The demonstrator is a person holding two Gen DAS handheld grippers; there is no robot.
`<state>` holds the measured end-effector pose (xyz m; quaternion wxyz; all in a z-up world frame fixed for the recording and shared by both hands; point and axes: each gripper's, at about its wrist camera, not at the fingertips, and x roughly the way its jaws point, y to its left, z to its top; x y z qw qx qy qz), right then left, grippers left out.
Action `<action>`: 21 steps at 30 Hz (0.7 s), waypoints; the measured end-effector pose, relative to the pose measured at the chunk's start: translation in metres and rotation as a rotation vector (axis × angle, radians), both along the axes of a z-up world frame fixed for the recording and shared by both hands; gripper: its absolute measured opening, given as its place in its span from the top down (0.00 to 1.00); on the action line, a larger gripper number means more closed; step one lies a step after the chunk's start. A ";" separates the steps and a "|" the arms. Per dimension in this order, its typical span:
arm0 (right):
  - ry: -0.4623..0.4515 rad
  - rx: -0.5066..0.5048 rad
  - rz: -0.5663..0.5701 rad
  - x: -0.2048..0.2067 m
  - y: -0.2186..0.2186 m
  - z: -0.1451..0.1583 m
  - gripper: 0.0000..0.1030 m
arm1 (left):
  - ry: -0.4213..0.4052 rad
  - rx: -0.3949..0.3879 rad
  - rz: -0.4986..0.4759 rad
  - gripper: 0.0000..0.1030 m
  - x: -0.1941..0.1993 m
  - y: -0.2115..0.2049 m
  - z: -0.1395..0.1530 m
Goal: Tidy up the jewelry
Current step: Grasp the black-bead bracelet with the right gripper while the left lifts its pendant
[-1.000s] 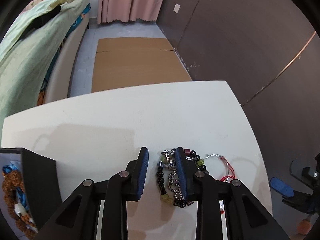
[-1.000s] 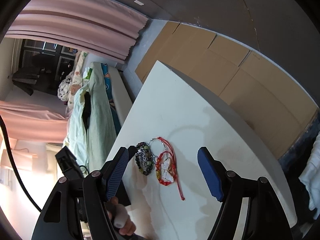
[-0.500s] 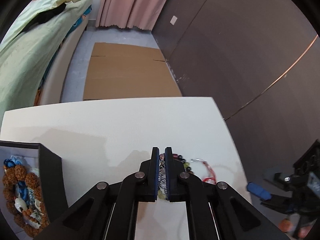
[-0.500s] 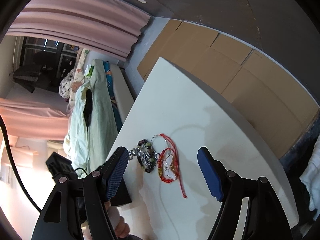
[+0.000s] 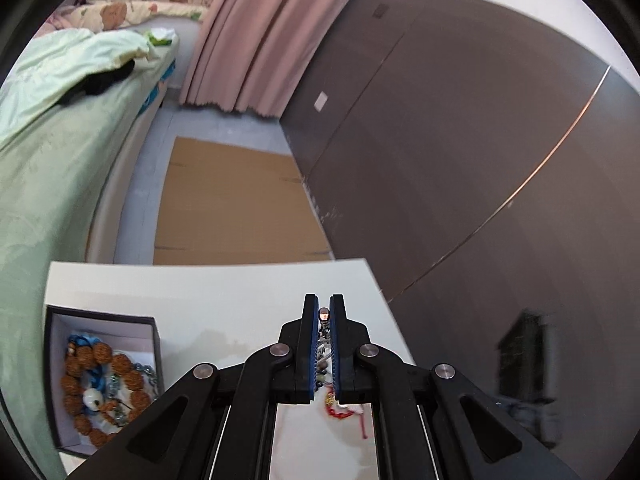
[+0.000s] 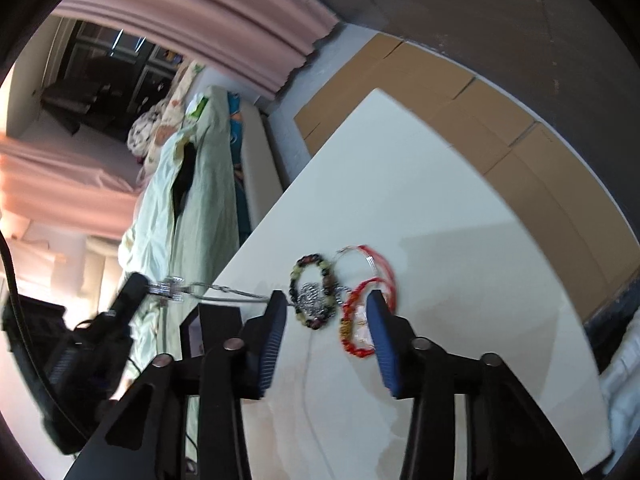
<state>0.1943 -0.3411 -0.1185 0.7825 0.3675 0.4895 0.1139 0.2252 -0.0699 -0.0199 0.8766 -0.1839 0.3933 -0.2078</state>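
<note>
My left gripper (image 5: 324,312) is shut on a silver chain (image 5: 323,346) and lifts it off the white table (image 5: 224,296). In the right wrist view the left gripper (image 6: 136,284) holds the silver chain (image 6: 224,294) stretched up from the pile. A dark beaded bracelet (image 6: 314,290) and a red cord bracelet (image 6: 360,320) lie on the table (image 6: 460,280). The red bracelet shows under my left jaws (image 5: 344,412). My right gripper (image 6: 328,304) is open, empty, just above these bracelets. A black box (image 5: 100,380) at the left holds brown bead strands.
A bed with green bedding (image 5: 52,152) stands beyond the table's left side. Flattened cardboard (image 5: 232,208) lies on the floor by a dark wall (image 5: 460,160). Pink curtains (image 5: 256,40) hang at the back. The table's right edge (image 5: 384,300) is near my left gripper.
My left gripper closed on the silver chain and rose, drawing the chain out of the pile toward the box side. My right gripper moved closer over the bracelets.
</note>
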 end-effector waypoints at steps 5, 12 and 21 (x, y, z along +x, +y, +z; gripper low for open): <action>-0.022 -0.085 0.037 0.012 0.019 0.000 0.70 | -0.062 -0.046 0.020 0.95 -0.013 0.017 0.029; -0.016 -0.207 0.092 0.032 0.048 -0.008 0.77 | -0.125 -0.102 0.056 0.95 -0.026 0.047 0.059; 0.033 -0.330 0.105 0.050 0.063 -0.024 0.89 | -0.148 -0.144 0.089 0.95 -0.022 0.070 0.071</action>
